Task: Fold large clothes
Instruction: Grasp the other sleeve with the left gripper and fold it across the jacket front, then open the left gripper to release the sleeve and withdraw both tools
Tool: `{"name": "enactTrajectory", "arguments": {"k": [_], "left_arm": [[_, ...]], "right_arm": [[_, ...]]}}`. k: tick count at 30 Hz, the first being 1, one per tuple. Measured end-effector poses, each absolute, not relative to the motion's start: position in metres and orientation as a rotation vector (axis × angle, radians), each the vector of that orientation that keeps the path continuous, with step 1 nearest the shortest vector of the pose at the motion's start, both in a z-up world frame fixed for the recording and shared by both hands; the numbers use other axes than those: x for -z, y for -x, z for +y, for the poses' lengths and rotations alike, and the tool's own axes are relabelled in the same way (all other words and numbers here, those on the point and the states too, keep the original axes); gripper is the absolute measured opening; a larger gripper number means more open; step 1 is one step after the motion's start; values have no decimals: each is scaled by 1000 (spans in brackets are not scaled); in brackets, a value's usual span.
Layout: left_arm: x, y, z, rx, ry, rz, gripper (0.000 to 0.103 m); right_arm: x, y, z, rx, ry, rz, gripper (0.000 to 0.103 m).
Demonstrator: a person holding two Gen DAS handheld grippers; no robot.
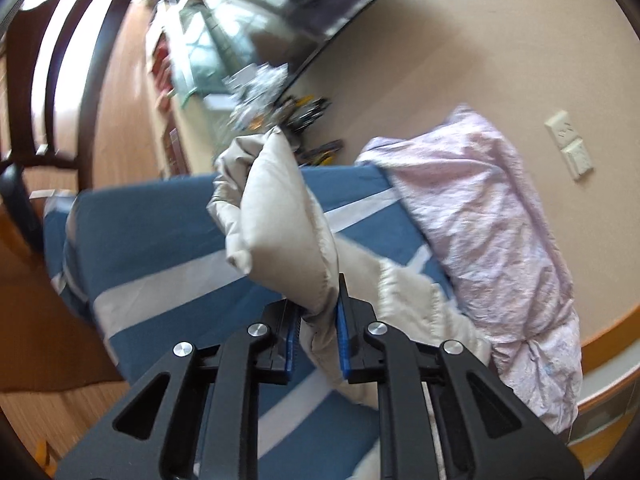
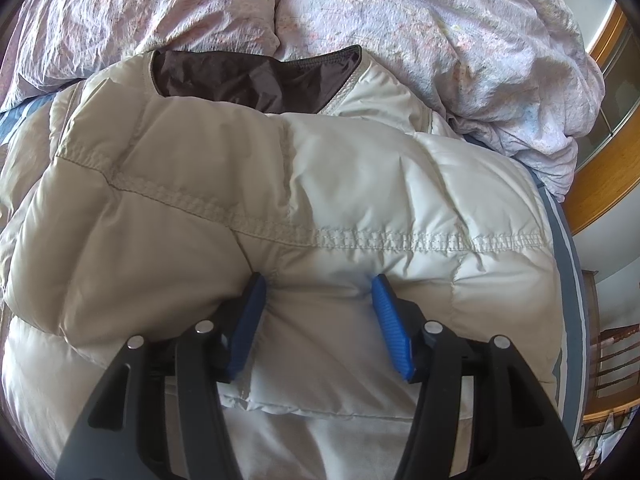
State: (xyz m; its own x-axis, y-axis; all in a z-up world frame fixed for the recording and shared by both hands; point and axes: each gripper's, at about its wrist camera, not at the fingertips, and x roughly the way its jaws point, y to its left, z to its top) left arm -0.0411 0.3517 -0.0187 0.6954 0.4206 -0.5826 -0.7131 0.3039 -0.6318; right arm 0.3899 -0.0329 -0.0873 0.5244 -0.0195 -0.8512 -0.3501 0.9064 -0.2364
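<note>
Two grippers work one beige puffer jacket (image 2: pixel 280 200) that lies on a bed with a blue, white-striped sheet (image 1: pixel 160 236). The left gripper (image 1: pixel 318 320) has its blue pads pinched tight on a padded fold of the jacket, which stands up above the sheet. The right gripper (image 2: pixel 318 304) has its jaws spread, both pad tips pressing into the jacket's quilted body, a bulge of fabric between them. The jacket's dark brown lining (image 2: pixel 256 80) shows at the collar on the far side. A crumpled pink duvet (image 2: pixel 440 40) is heaped beyond the jacket, touching it. No containers are visible.
</note>
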Motion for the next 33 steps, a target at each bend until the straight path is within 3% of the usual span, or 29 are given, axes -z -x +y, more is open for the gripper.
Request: {"name": "enactTrajectory", "arguments": {"k": [9, 14, 22, 33], "left_arm": [[-90, -55, 285, -455, 711, 267, 15], [-117, -113, 234, -248, 641, 295, 15], [-117, -186, 161, -6, 609, 373, 15], [-73, -241, 95, 130, 590, 511, 15]], "right_arm": [[86, -393, -37, -214, 379, 1018, 57], [85, -396, -42, -224, 346, 1035, 60], [84, -398, -50, -258, 280, 1055, 62], [73, -396, -67, -316, 199, 1059, 66]]}}
